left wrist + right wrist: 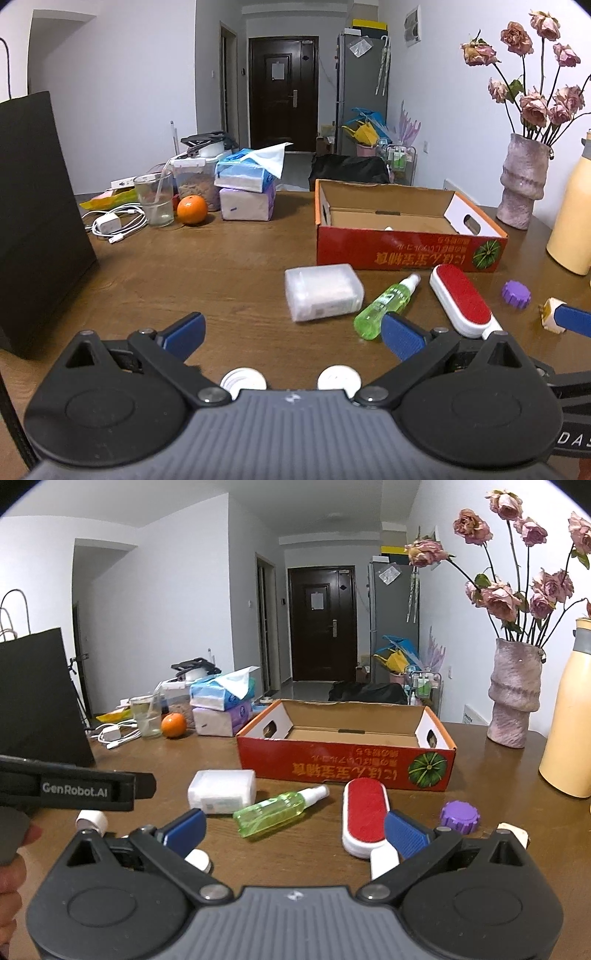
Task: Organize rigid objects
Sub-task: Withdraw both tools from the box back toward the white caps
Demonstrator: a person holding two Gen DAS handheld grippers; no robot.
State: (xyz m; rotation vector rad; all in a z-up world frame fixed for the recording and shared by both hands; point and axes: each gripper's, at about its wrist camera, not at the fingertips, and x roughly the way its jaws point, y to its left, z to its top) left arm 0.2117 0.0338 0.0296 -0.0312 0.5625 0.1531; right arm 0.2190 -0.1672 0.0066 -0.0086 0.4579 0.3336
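Note:
An open red cardboard box [406,251] [343,764] stands on the wooden table. In front of it lie a white plastic case [323,291] [221,790], a green spray bottle [384,306] [277,810], a red-and-white lint brush [463,299] [364,818] and a purple cap [516,294] [460,816]. Two white caps [243,382] [339,377] lie just under my left gripper [293,332], which is open and empty. My right gripper [295,830] is open and empty above the bottle and brush. A white plug [550,314] lies at the right.
A black bag [37,221] stands at the left. A glass [155,197], an orange [191,209], a charger with cable [110,223] and tissue packs [247,192] sit at the back left. A vase of dried roses [521,181] and a yellow bottle [572,221] stand at the right.

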